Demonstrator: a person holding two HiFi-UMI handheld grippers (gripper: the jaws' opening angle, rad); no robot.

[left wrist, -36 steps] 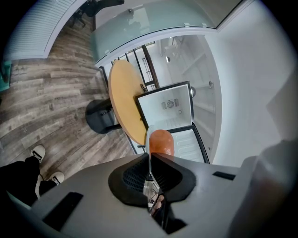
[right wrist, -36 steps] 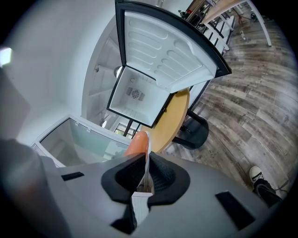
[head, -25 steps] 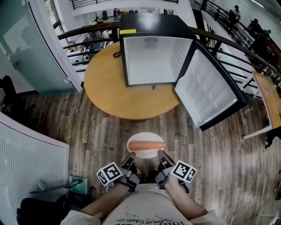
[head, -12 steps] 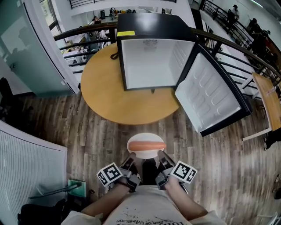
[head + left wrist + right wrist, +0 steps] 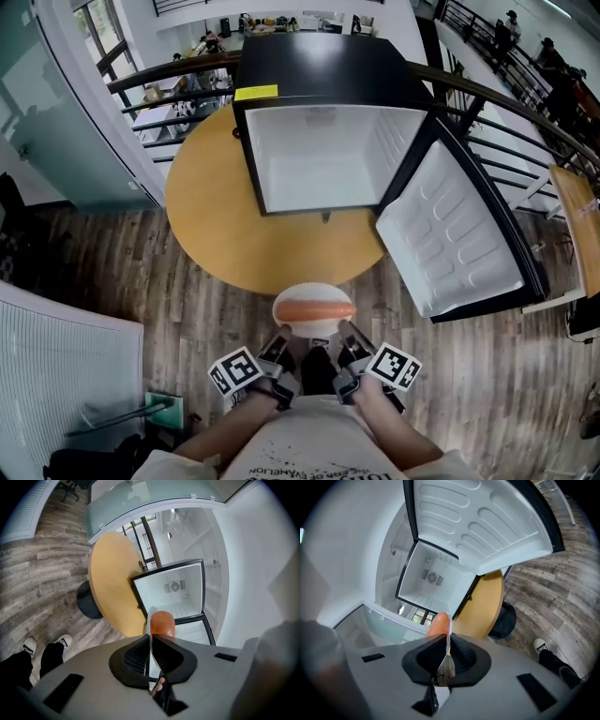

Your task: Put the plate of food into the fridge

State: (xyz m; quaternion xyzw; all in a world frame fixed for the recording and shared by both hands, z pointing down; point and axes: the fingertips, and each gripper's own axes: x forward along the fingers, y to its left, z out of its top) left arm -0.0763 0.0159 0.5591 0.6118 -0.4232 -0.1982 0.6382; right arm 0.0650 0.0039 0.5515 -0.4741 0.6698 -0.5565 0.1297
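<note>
The round wooden tabletop (image 5: 211,220) is carrying the black compact fridge (image 5: 323,155); its door (image 5: 459,244) is standing wide open. The white round plate (image 5: 312,330), bearing an orange sausage-shaped food item (image 5: 314,310), is hanging over the floor just short of the tabletop. The left tongs (image 5: 280,342) and right tongs (image 5: 345,339) are each pinching its near rim. Judged remaining: approach, insertion, release.

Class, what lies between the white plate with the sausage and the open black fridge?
Only a bare stretch of round yellow wooden tabletop lies between the white plate and the open black fridge; the head view shows it.
</note>
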